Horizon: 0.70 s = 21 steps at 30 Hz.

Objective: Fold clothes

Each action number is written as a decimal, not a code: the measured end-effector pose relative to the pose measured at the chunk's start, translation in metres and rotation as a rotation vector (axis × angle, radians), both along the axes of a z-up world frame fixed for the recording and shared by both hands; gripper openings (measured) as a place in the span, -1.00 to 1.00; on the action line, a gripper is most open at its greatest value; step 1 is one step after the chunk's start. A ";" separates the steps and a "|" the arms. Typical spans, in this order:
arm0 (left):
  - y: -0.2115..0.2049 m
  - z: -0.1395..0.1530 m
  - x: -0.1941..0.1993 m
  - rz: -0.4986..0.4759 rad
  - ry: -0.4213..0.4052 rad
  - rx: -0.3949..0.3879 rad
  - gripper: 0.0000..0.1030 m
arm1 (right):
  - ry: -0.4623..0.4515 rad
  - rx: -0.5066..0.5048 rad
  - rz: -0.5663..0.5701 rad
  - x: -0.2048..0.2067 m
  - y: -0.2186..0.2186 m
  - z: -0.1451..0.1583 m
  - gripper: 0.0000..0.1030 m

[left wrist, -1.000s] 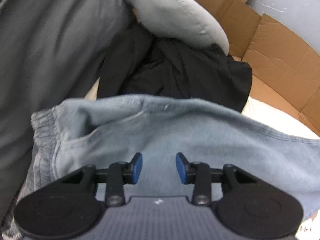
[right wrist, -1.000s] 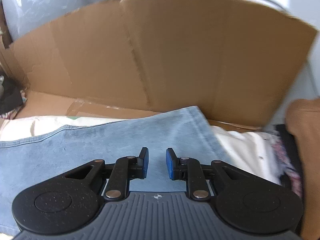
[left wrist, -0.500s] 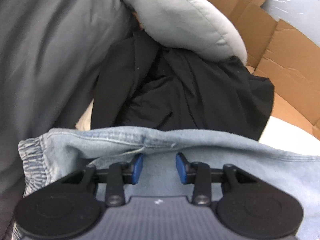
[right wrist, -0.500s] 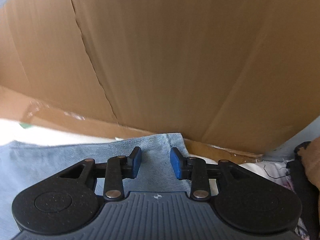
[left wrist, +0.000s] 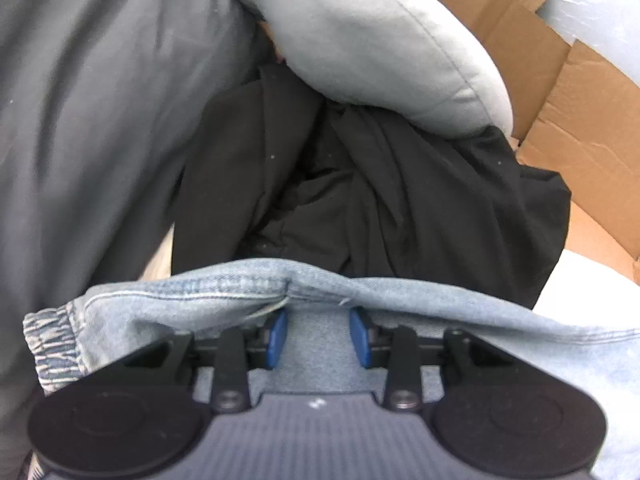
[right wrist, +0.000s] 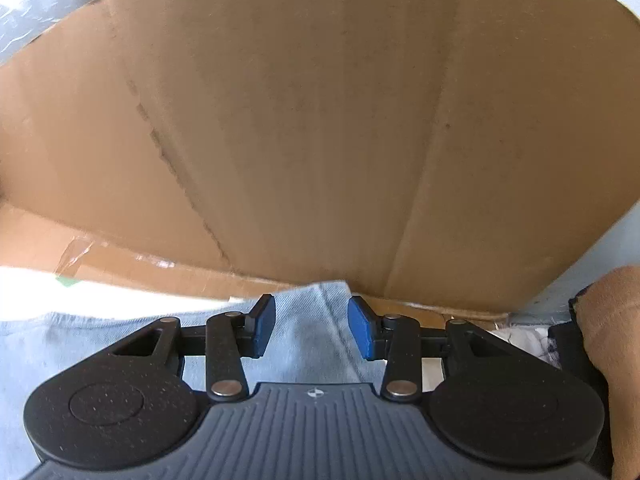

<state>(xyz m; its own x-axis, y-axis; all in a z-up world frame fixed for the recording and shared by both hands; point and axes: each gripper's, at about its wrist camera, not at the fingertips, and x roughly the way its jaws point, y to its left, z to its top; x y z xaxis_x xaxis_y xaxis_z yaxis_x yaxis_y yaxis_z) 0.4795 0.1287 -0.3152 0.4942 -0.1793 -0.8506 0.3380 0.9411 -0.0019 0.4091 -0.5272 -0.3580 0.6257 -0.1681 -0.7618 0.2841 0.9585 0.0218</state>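
- Left wrist view: the left gripper (left wrist: 318, 330), black with blue pads, pointed steeply down over the light-blue denim garment (left wrist: 460, 320).
- Its jaws stood part open with a gap between the pads; flat denim lay in that gap, and a folded, stitched edge of the garment ran across just beyond the fingertips. No pad could be seen pressing cloth, so no grip was evident.
- The garment's gathered elastic waistband (left wrist: 52, 340) sat at the near left; the cloth spread off to the right.
- Beyond the denim lay a crumpled black garment (left wrist: 400, 200); a pale grey padded cushion (left wrist: 380, 40) rested on its far side.
- A large dark grey cloth (left wrist: 88, 120) filled the left. Brown cardboard panels (left wrist: 580, 140) stood at the far right.
- Right wrist view: the right gripper (right wrist: 312, 330) was over the far corner of the same light-blue denim garment (right wrist: 100, 340).
- Its jaws were opening, with a seam of denim lying between the pads but apart from both; nothing was held.
- The corner of the denim reached the foot of a tall brown cardboard wall (right wrist: 320, 120) filling the far side.
- A white surface (right wrist: 32, 288) showed at far left. A tan fabric item (right wrist: 612, 340) sat at the right edge, a dark cloth just beside it.
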 end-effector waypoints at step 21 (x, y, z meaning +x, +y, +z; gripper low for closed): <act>-0.005 0.002 -0.015 -0.037 -0.021 0.015 -0.30 | 0.003 0.037 0.009 -0.007 -0.006 -0.014 0.04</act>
